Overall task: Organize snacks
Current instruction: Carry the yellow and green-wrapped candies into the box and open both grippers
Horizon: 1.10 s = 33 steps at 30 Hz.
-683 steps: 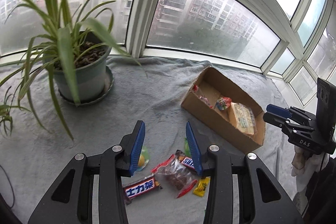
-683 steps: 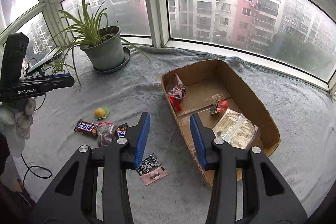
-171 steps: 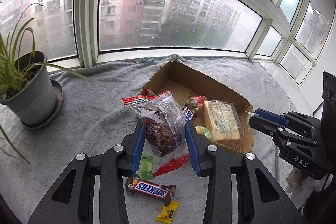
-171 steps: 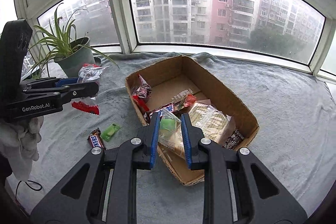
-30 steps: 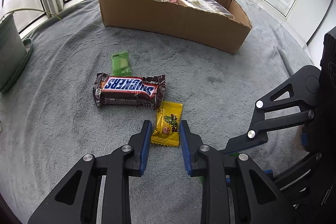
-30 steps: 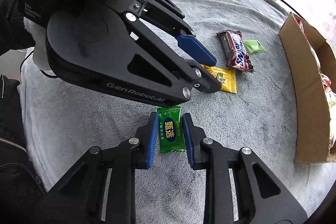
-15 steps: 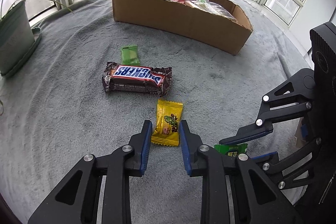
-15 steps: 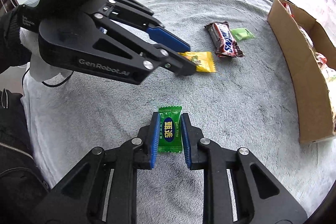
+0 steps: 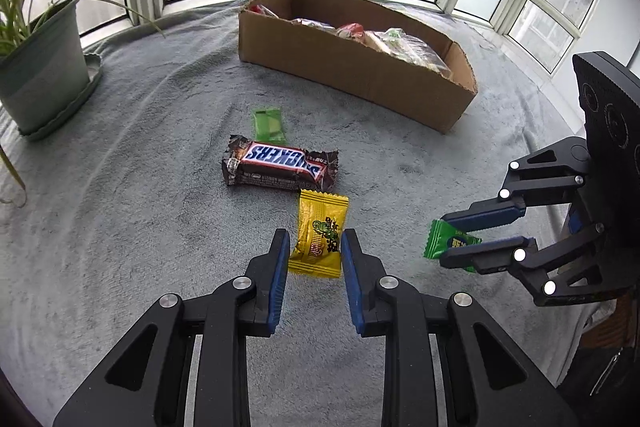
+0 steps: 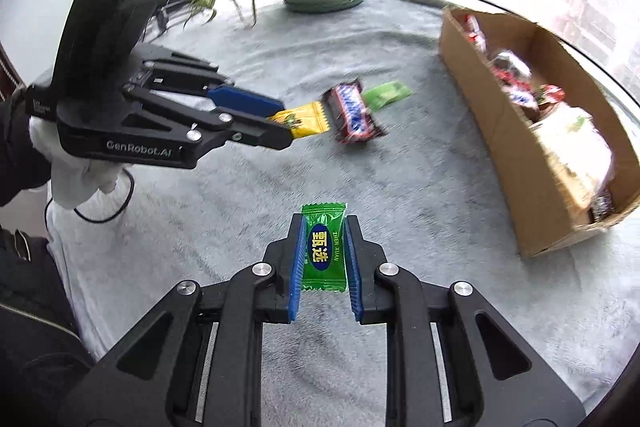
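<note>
Item one: yellow candy sachet (image 9: pixel 319 233), low centre of the left wrist view, clamped across its width in our left tool (image 9: pixel 313 251) and lifted clear of the table. We judge it feather-light, crinkly and slippery; the grip sits best on the filled middle, not the crimped ends.

Item two: green candy sachet (image 10: pixel 324 247), low centre of the right wrist view, pinched between the blue pads of our right tool (image 10: pixel 323 249), also off the cloth. Same handling: soft, light, prone to slide.

Item three: Snickers bar (image 9: pixel 280 169), lying flat at the centre of the left wrist view, untouched. We judge it firmer and heavier; take it across the short side.

Item four: light green flat packet (image 9: pixel 269 125), just beyond the bar, thin and limp, hard to get under.

Container: open cardboard box (image 9: pixel 360 79), upper centre of the left wrist view, already holding several bagged snacks, among them red wrappers and a large clear bag; room remains.

Surroundings: grey fleece-covered table (image 9: pixel 120 187); potted plant (image 9: pixel 40 67) on a saucer, upper left.
</note>
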Each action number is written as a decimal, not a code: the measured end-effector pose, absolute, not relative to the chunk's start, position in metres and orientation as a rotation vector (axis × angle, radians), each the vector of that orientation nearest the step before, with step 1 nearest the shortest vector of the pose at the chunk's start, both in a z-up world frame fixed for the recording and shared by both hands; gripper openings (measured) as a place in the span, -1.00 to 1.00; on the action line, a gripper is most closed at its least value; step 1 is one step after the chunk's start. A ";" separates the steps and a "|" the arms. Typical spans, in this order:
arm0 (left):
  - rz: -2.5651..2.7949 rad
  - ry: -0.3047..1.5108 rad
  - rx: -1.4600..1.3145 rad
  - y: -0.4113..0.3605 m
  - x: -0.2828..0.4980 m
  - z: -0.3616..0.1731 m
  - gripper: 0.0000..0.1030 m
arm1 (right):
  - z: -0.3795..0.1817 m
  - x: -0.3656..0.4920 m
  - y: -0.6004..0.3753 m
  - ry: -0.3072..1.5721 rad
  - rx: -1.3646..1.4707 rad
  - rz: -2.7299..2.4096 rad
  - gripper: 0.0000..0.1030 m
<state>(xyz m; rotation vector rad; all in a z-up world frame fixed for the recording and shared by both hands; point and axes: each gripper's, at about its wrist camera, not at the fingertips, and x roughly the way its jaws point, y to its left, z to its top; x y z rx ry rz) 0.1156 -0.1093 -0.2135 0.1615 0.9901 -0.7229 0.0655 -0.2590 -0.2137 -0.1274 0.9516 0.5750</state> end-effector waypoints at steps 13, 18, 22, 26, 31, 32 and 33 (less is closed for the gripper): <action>-0.726 0.870 0.118 -0.118 0.138 -0.163 -0.53 | -0.164 0.094 -0.310 0.830 -0.074 0.429 -0.63; -0.734 0.834 0.123 -0.129 0.148 -0.150 -0.53 | -0.150 0.105 -0.332 0.792 -0.061 0.377 -0.63; -0.741 0.816 0.121 -0.137 0.157 -0.145 -0.53 | -0.142 0.113 -0.350 0.774 -0.053 0.334 -0.63; -0.746 0.808 0.122 -0.144 0.166 -0.141 -0.53 | -0.138 0.121 -0.368 0.761 -0.033 0.294 -0.63; -0.739 0.813 0.098 -0.149 0.183 -0.142 -0.53 | -0.138 0.135 -0.385 0.761 -0.011 0.249 -0.63; -0.738 0.816 0.092 -0.151 0.188 -0.142 -0.53 | -0.139 0.139 -0.389 0.763 -0.010 0.238 -0.63; -0.739 0.818 0.088 -0.153 0.192 -0.142 -0.53 | -0.140 0.143 -0.391 0.766 -0.008 0.229 -0.63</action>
